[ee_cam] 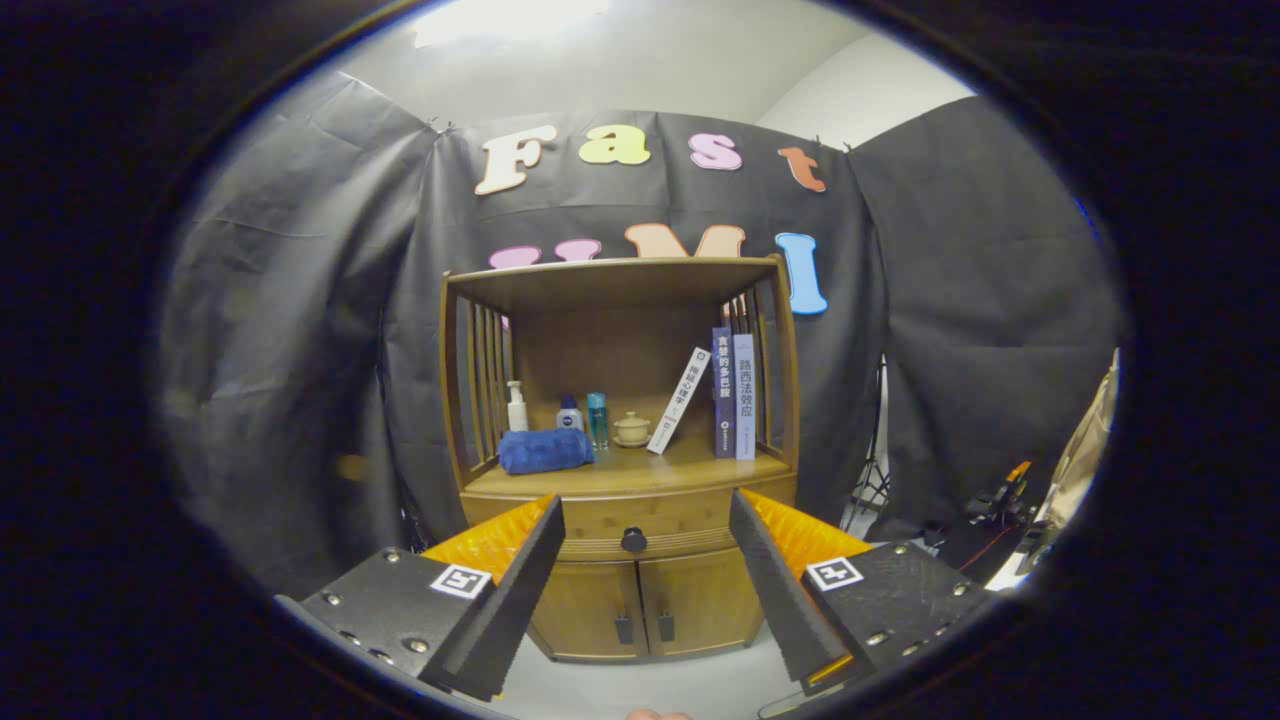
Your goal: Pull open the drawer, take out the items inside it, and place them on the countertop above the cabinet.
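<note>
The tool (645, 560) is spread wide and holds nothing, facing a wooden cabinet (620, 600) some way off. On the bench (690, 462) above the drawer, from the left, stand a pump bottle (516, 406), a rolled blue towel (545, 450), two small bottles, a little lidded pot (632, 429), a leaning book (678, 400) and two upright books (733, 395). The drawer (600, 520) is closed, its dark knob (634, 540) showing between the fingers, beyond their tips.

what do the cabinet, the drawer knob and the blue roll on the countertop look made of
Cabinet: wood, warm brown, smooth satin finish, faint grain. Drawer knob, seen between the open gripper fingers: dark, rounded, metal or plastic, unclear. Blue roll: soft cloth, likely a towel, matte and folded.
</note>
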The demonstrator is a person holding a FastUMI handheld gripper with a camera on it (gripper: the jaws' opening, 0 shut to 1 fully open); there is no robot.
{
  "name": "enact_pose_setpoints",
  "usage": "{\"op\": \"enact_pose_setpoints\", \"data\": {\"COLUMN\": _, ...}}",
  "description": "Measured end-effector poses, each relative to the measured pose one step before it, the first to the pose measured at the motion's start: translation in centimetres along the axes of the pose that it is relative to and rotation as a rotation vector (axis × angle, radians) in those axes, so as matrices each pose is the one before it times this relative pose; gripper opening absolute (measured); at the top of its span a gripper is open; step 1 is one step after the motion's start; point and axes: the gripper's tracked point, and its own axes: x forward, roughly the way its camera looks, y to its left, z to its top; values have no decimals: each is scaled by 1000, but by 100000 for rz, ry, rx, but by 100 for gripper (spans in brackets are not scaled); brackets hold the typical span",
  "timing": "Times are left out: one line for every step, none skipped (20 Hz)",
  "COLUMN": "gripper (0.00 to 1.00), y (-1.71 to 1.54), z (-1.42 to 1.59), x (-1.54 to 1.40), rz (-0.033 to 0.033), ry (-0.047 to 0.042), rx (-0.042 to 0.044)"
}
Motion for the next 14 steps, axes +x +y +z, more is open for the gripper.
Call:
{"op": "enact_pose_setpoints", "data": {"gripper": 99, "y": -121, "z": -348, "x": 449, "rz": 270, "ry": 264, "rx": 374}}
{"op": "enact_pose_setpoints", "data": {"gripper": 99, "y": -7, "z": -291, "x": 465, "rz": 293, "ry": 224, "rx": 192}}
{"op": "enact_pose_setpoints", "data": {"gripper": 99, "y": 20, "z": -358, "x": 553, "rz": 612, "ry": -70, "rx": -317}}
{"op": "enact_pose_setpoints", "data": {"gripper": 99, "y": -81, "z": -326, "x": 634, "rz": 17, "ry": 135, "rx": -616}}
{"op": "enact_pose_setpoints", "data": {"gripper": 99, "y": -357, "z": -368, "x": 729, "rz": -402, "ry": -283, "rx": -588}}
{"op": "enact_pose_setpoints", "data": {"gripper": 99, "y": -250, "z": -410, "x": 834, "rz": -164, "ry": 116, "rx": -505}}
{"op": "enact_pose_setpoints", "data": {"gripper": 99, "y": -119, "z": -572, "x": 783, "rz": -89, "ry": -120, "rx": -289}}
{"op": "enact_pose_setpoints", "data": {"gripper": 99, "y": -96, "z": -633, "x": 969, "rz": 332, "ry": 302, "rx": 1}}
{"op": "enact_pose_setpoints", "data": {"gripper": 99, "y": -92, "z": -771, "x": 1059, "rz": 263, "ry": 265, "rx": 139}}
{"op": "enact_pose_setpoints", "data": {"gripper": 99, "y": -71, "z": -805, "x": 974, "rz": 382, "ry": 104, "rx": 164}}
{"op": "enact_pose_setpoints", "data": {"gripper": 99, "y": -113, "z": -457, "x": 1014, "rz": 226, "ry": -749, "rx": 933}}
{"op": "enact_pose_setpoints", "data": {"gripper": 99, "y": 180, "z": -732, "x": 890, "rz": 1309, "ry": -161, "rx": 1144}}
{"op": "enact_pose_setpoints", "data": {"gripper": 99, "y": 182, "z": -532, "x": 923, "rz": 1254, "ry": -1014, "rx": 728}}
{"op": "enact_pose_setpoints", "data": {"gripper": 99, "y": 59, "z": -578, "x": 901, "rz": 913, "ry": -1071, "rx": -79}}
